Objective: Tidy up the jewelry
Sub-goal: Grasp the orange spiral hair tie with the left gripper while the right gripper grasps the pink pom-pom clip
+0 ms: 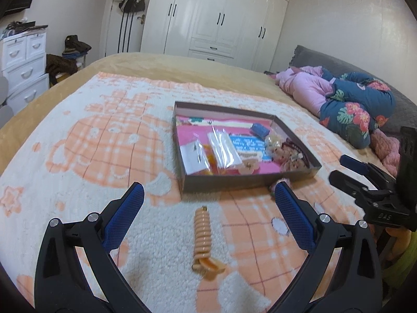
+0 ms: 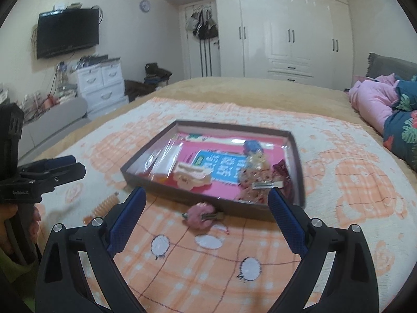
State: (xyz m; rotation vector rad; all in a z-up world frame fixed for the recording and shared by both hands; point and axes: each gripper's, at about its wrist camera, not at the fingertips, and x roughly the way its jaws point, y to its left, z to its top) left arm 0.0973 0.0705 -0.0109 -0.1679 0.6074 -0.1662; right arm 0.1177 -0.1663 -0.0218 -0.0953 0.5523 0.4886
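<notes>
Bedroom scene, viewed from both wrist cameras; a white wardrobe (image 1: 221,20) stood behind the bed (image 1: 146,65), and a peach-and-white patterned blanket (image 1: 104,140) covered the mattress; a wall-mounted television (image 2: 67,32) and white drawers (image 2: 100,80) appeared at the left of the right wrist view; folded pink and floral bedding (image 1: 346,99) lay at the bed's right side. A shallow dark-walled box (image 1: 234,184) rested on the blanket and held assorted jewelry and accessories, including clear plastic packets (image 1: 224,148), a blue card (image 1: 247,143) and hair ornaments, too small to tell apart individually. Outside the box, a peach spiral hair clip (image 1: 203,240) lay on the blanket between the blue pads of the left tongs (image 1: 208,214); a pink fuzzy hair clip (image 2: 202,215) lay just beside the box's near wall, in front of the right tongs (image 2: 207,219). Left tongs: spread wide, holding nothing, above the blanket. Right tongs: likewise spread wide, holding nothing. Each tool appeared at the edge of the other's view, gripped by a hand (image 2: 10,224).
</notes>
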